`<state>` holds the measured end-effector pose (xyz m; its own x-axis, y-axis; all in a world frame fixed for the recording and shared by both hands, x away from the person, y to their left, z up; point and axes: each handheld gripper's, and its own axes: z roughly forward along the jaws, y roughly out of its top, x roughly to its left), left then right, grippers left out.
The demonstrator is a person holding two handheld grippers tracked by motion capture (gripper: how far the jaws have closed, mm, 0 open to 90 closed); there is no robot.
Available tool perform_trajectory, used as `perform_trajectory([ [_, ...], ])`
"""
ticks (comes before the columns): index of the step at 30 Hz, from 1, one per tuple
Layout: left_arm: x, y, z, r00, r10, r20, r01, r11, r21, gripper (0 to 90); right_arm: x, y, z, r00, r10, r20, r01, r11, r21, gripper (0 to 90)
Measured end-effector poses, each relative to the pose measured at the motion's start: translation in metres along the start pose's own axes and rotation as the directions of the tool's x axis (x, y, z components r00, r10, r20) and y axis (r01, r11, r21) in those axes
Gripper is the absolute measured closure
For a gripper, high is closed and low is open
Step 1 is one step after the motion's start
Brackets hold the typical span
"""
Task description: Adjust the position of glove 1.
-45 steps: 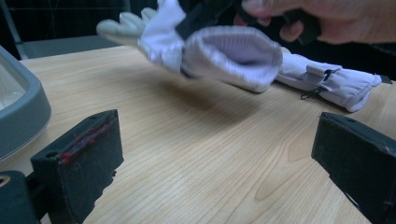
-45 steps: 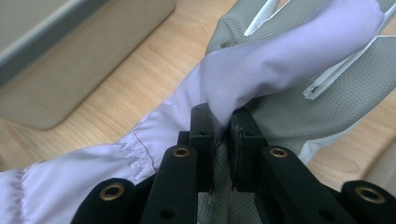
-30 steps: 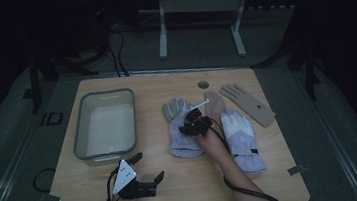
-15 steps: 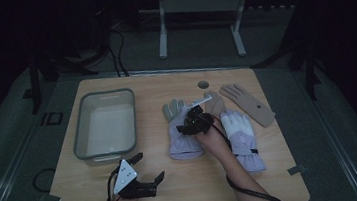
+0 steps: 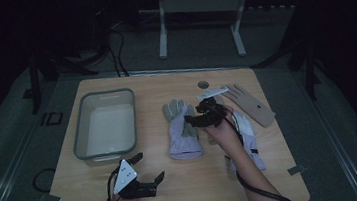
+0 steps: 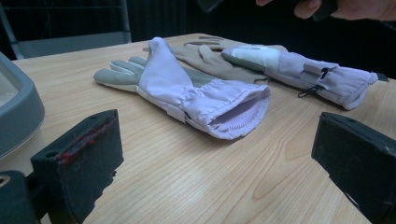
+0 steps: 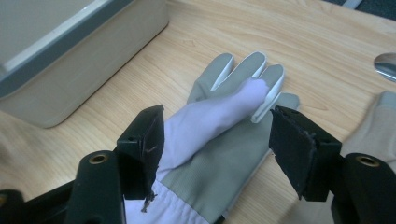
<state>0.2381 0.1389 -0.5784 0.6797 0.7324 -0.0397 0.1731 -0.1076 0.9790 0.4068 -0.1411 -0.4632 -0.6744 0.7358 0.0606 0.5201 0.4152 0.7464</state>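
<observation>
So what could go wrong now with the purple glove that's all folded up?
The lilac glove lies with one flap folded up over its grey palm, and the right gripper, whose fingers have just been opening, hangs above it holding nothing. A new pinch might catch only that loose flap and bunch it more. The second lilac glove and the tan glove lie close by, so the hand might nudge them.

Table inventory
3 gloves: lilac-grey glove (image 5: 182, 130), second lilac glove (image 5: 246, 132), tan glove (image 5: 249, 102). 1 grey bin (image 5: 104, 124). 2 grippers: left gripper (image 5: 150, 175), right gripper (image 5: 192, 120).
</observation>
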Motion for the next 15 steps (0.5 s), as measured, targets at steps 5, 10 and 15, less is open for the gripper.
perform_trajectory([
  [5, 0.000, 0.000, 0.000, 1.0000, -0.001, 0.001, 0.001, 1.0000, 0.000, 2.1, -0.008, -0.001, -0.017, 0.9999, 0.004, 0.014, -0.004, 1.000, -0.014, 32.5],
  [10, 0.000, 0.000, 0.000, 1.0000, 0.003, 0.001, -0.003, 1.0000, 0.001, 2.1, -0.016, -0.005, -0.035, 0.9992, 0.008, 0.038, -0.007, 1.000, -0.026, 35.7],
  [15, 0.000, 0.000, 0.000, 1.0000, -0.002, 0.003, 0.002, 1.0000, -0.002, 2.1, -0.026, -0.014, -0.051, 0.9991, 0.009, 0.042, -0.008, 1.000, -0.030, 36.2],
])
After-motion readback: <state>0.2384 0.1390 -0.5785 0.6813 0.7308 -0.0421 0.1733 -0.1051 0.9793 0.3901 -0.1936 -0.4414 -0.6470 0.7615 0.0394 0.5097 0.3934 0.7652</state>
